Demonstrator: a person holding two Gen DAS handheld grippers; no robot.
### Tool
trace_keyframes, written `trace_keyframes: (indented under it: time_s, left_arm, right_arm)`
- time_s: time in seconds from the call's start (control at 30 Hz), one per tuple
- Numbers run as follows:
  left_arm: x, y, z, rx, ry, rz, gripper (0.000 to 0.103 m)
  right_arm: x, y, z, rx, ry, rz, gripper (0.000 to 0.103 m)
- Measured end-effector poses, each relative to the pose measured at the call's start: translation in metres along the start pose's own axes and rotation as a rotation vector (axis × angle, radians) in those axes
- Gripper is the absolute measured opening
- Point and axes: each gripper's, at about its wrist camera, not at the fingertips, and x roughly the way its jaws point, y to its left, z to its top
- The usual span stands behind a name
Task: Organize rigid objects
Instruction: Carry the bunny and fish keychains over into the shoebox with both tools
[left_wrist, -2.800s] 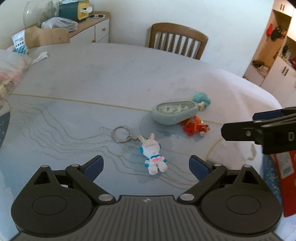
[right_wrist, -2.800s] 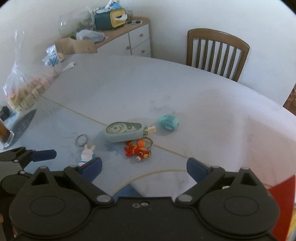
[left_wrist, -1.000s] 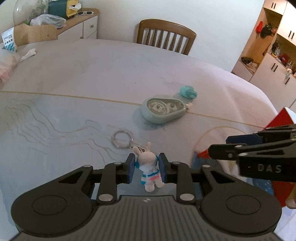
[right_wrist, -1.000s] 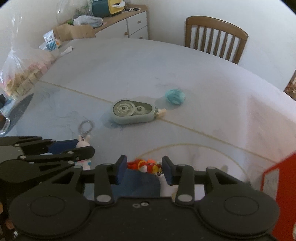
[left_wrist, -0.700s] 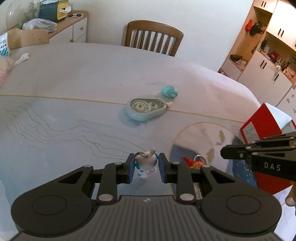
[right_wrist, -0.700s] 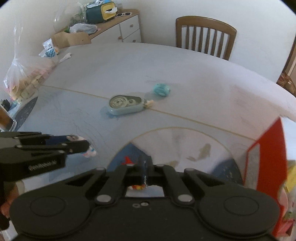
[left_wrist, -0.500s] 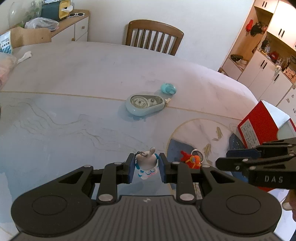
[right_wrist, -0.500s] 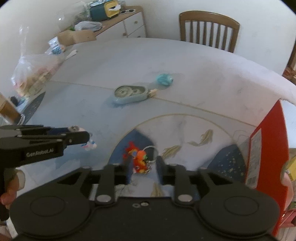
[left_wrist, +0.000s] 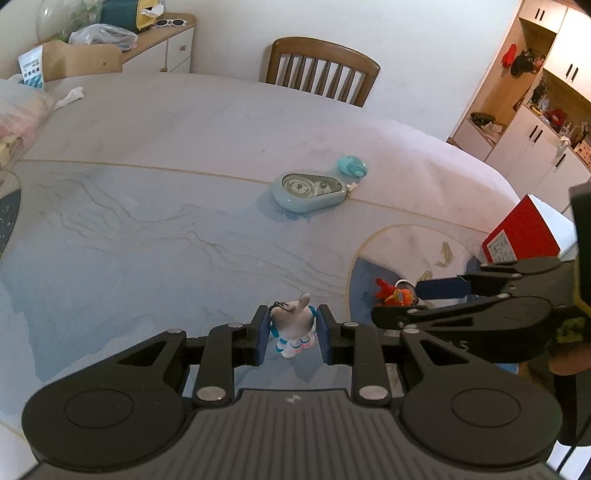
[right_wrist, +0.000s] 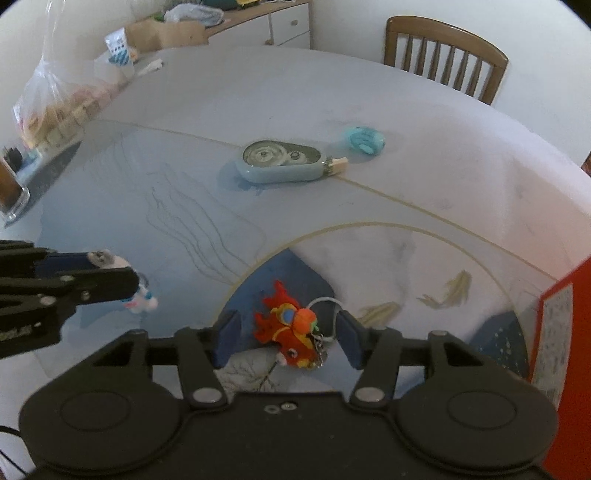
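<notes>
Between the parted right gripper (right_wrist: 288, 338) fingers, a red keychain toy (right_wrist: 288, 334).

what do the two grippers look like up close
Both are matte black plastic. The left gripper and right gripper each have two round discs at the base, angled linkage arms with silver rivets, a ribbed centre plate, and fingers with dark blue pads. Pale lettering marks the side of each.
</notes>
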Motion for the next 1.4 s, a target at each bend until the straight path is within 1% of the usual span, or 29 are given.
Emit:
trace_keyframes:
  time_s: [0.17,0.27,0.3,0.33,0.37,0.53,0.63,0.8,1.0,1.13,1.27,1.4]
  left_arm:
    - [0.0,0.003,-0.002,-0.01,0.002,-0.003,0.026]
    - [0.001,0.003,-0.002,-0.017,0.002,-0.004,0.026]
    - [0.001,0.003,-0.002,-0.017,0.002,-0.004,0.026]
    - [0.0,0.004,-0.002,-0.016,0.001,-0.005,0.026]
    - [0.0,0.004,-0.002,-0.015,0.0,-0.005,0.026]
    - [0.0,0.002,-0.003,-0.01,0.0,-0.007,0.026]
    - [-0.002,-0.001,-0.002,-0.001,0.0,-0.013,0.026]
    - [-0.01,-0.01,0.002,0.029,-0.012,-0.035,0.026]
    - [-0.022,-0.033,0.008,0.049,-0.023,-0.077,0.026]
    - [-0.032,-0.055,0.014,0.074,-0.034,-0.114,0.026]
    - [-0.04,-0.08,0.022,0.099,-0.048,-0.148,0.026]
    - [-0.046,-0.109,0.031,0.14,-0.072,-0.159,0.026]
  right_arm:
    - [0.006,0.008,0.0,-0.056,0.004,-0.037,0.054]
    - [0.005,0.011,0.0,-0.067,0.004,-0.038,0.047]
    - [0.005,0.013,0.0,-0.073,0.002,-0.038,0.043]
    - [0.004,0.014,0.0,-0.078,0.0,-0.037,0.042]
    - [0.004,0.015,0.0,-0.08,-0.002,-0.039,0.038]
    - [-0.001,0.017,-0.004,-0.097,-0.022,-0.055,0.036]
    - [-0.009,0.014,-0.005,-0.084,-0.035,-0.038,0.036]
    - [-0.032,0.006,-0.011,-0.038,-0.063,-0.007,0.036]
    - [-0.068,-0.013,-0.02,0.049,-0.1,0.038,0.036]
    - [-0.098,-0.029,-0.027,0.093,-0.132,0.053,0.036]
    - [-0.125,-0.048,-0.035,0.128,-0.16,0.049,0.036]
    - [-0.15,-0.072,-0.042,0.155,-0.176,0.035,0.036]
